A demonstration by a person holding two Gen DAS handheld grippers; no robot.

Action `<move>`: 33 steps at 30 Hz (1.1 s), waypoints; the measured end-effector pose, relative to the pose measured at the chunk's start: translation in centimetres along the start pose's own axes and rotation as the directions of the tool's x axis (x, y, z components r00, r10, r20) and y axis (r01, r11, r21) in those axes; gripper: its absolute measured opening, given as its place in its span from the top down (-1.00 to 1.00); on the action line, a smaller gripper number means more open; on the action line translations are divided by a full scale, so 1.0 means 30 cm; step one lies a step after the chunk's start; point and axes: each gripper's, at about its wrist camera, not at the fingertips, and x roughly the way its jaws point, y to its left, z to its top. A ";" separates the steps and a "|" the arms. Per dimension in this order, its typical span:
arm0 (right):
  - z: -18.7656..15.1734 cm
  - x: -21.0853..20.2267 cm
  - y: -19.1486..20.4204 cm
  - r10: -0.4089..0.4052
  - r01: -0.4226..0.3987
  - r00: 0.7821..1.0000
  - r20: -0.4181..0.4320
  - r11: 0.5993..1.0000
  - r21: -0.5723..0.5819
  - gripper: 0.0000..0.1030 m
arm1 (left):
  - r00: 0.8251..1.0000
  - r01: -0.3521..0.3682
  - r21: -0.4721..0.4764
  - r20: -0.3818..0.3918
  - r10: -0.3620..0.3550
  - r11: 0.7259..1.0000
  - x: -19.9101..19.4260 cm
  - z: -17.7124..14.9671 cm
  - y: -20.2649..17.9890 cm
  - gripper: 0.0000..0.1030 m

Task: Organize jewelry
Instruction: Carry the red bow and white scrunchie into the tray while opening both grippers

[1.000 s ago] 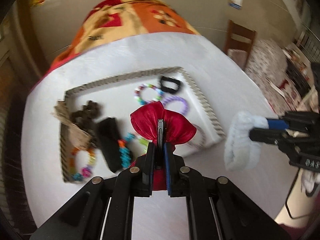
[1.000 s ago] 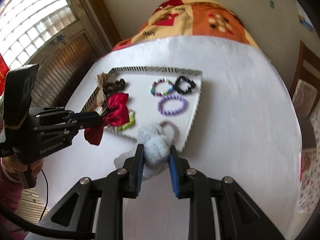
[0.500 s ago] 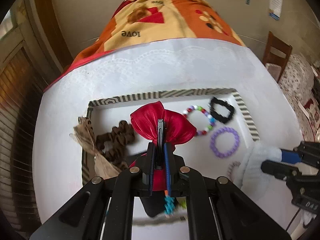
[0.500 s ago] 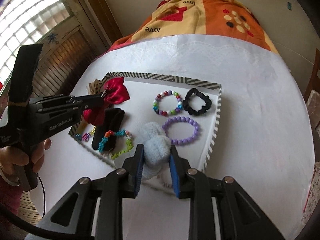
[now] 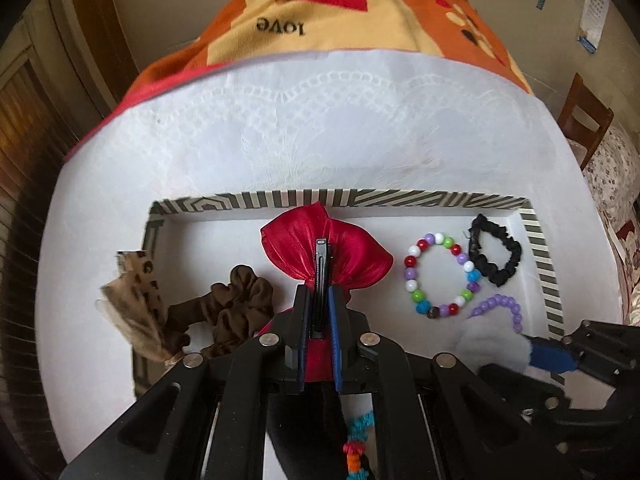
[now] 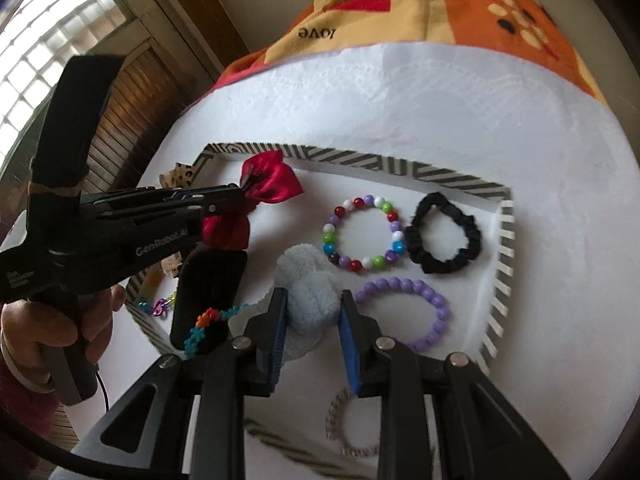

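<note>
My left gripper point(image 5: 319, 300) is shut on a red satin bow hair clip point(image 5: 324, 252) and holds it over the back middle of a white tray with a striped rim point(image 5: 360, 197); the bow also shows in the right wrist view point(image 6: 272, 184). My right gripper point(image 6: 312, 300) is shut on a fluffy pale blue scrunchie point(image 6: 310, 288) over the tray's front middle. In the tray lie a multicolour bead bracelet point(image 6: 362, 234), a black scrunchie point(image 6: 444, 238), a purple bead bracelet point(image 6: 416, 306), a brown scrunchie point(image 5: 236, 304) and a black case point(image 6: 208, 292).
A leopard-print fabric piece point(image 5: 134, 300) hangs over the tray's left rim. A thin coil bracelet point(image 6: 348, 424) lies below my right gripper. The tray rests on a round white table point(image 5: 320, 128) with an orange patterned blanket point(image 5: 340, 12) behind. A wooden chair point(image 5: 584, 120) stands at right.
Both grippers have moved forward over the tray with their items. The bow now sits near the tray's back rim and the blue scrunchie is over the tray's inside.
</note>
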 end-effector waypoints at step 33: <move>-0.158 -0.224 0.039 -0.126 0.123 0.988 0.093 0.992 0.030 -0.16 | 0.997 -0.048 -0.121 0.061 0.055 0.991 -0.247 -0.177 -0.006 0.51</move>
